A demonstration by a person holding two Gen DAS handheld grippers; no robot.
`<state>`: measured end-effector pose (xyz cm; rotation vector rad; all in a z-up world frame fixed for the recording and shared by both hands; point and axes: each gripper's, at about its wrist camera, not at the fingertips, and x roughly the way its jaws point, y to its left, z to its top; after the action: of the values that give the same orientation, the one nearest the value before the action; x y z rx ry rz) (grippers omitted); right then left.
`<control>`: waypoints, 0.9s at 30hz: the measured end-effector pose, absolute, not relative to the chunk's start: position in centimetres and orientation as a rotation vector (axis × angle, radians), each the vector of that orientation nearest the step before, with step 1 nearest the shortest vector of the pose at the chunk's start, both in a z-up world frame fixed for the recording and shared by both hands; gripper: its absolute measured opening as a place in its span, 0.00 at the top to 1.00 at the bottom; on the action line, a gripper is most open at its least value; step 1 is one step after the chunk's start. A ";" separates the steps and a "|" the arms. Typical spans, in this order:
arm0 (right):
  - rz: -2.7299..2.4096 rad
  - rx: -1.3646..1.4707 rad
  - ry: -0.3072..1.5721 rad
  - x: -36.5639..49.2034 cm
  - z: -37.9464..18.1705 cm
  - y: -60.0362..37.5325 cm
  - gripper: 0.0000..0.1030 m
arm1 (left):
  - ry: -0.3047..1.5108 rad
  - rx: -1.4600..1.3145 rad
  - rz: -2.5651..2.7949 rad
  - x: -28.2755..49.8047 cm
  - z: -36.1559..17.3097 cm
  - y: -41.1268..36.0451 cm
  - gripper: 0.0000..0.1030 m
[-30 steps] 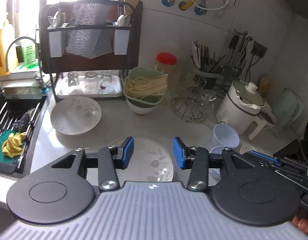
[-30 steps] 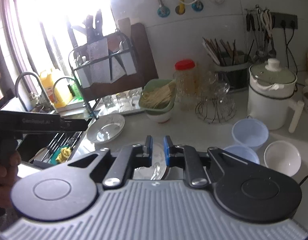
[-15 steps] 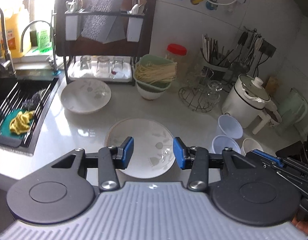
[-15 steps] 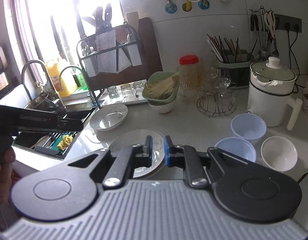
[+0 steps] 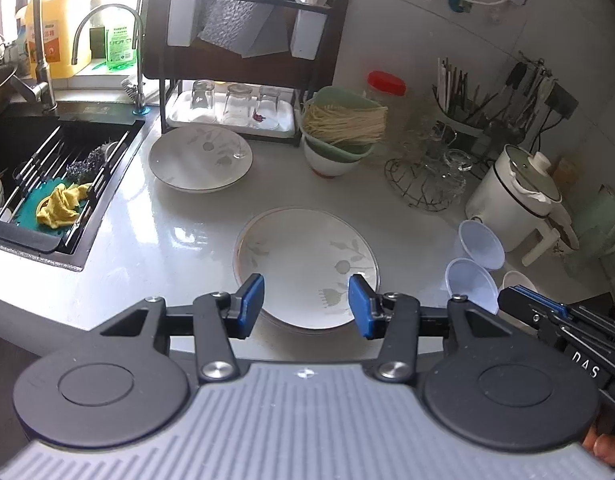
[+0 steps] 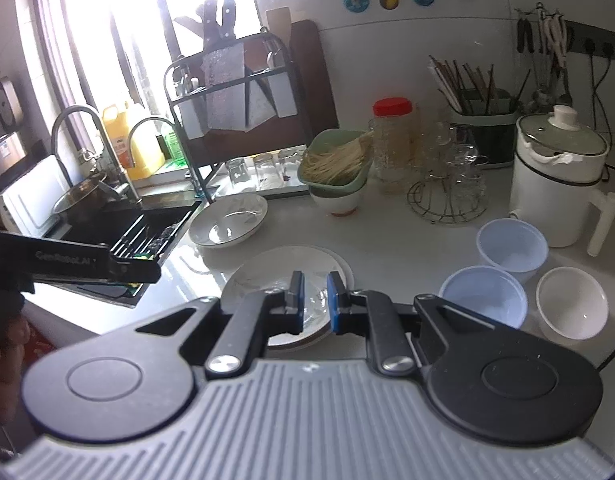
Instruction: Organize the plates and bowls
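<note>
A white flower-patterned plate [image 5: 307,256] lies flat on the counter just ahead of my left gripper [image 5: 305,306]. Its blue-padded jaws are opening, and nothing is between them. A second, similar plate [image 5: 199,158] sits farther back near the sink. In the right wrist view my right gripper [image 6: 315,300] hovers shut over the near plate [image 6: 283,268], gripping nothing. To its right stand two pale blue bowls [image 6: 511,246] [image 6: 481,296] and a white bowl [image 6: 571,304]. The far plate [image 6: 227,222] sits behind.
A sink [image 5: 47,184] with a yellow cloth is at the left. At the back stand a dish rack [image 5: 235,112] with glasses, a green basket of noodles [image 5: 341,128], a wire glass stand [image 5: 427,184] and a white cooker [image 5: 515,196].
The left gripper has shifted, so the near plate, earlier half hidden under its fingers, now shows whole ahead of them. Its jaws stand slightly wider. The right gripper has stayed shut and barely moved.
</note>
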<state>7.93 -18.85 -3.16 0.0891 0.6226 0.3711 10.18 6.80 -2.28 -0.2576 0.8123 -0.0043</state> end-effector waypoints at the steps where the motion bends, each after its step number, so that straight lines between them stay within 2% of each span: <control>1: 0.375 0.089 0.628 8.0 -3.3 -18.6 0.85 | 0.816 -0.257 -0.002 10.4 -2.4 7.0 0.49; 16: 0.353 0.090 0.690 12.9 -4.6 -14.4 0.85 | 0.869 -0.270 -0.014 17.6 -3.0 12.0 0.48; 20: 0.343 0.090 0.700 15.0 -4.9 -12.8 0.84 | 0.874 -0.227 -0.016 20.3 -3.2 13.4 0.39; 22: 0.342 0.087 0.701 16.0 -5.0 -11.9 0.68 | 0.872 -0.210 -0.014 21.5 -3.4 14.6 0.39; 24: 0.344 0.080 0.700 17.1 -5.0 -10.9 0.40 | 0.870 -0.210 -0.020 22.8 -3.7 15.9 0.38; 25: 0.346 0.076 0.698 17.6 -5.0 -10.4 0.32 | 0.870 -0.206 -0.021 23.4 -3.9 16.6 0.37; 27: 0.348 0.064 0.698 18.7 -5.1 -9.4 0.31 | 0.870 -0.201 -0.013 24.4 -4.2 17.7 0.32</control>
<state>18.67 -9.42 -5.09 0.0642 0.6977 0.3476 24.44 17.72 -4.16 -0.2010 0.8703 -0.0129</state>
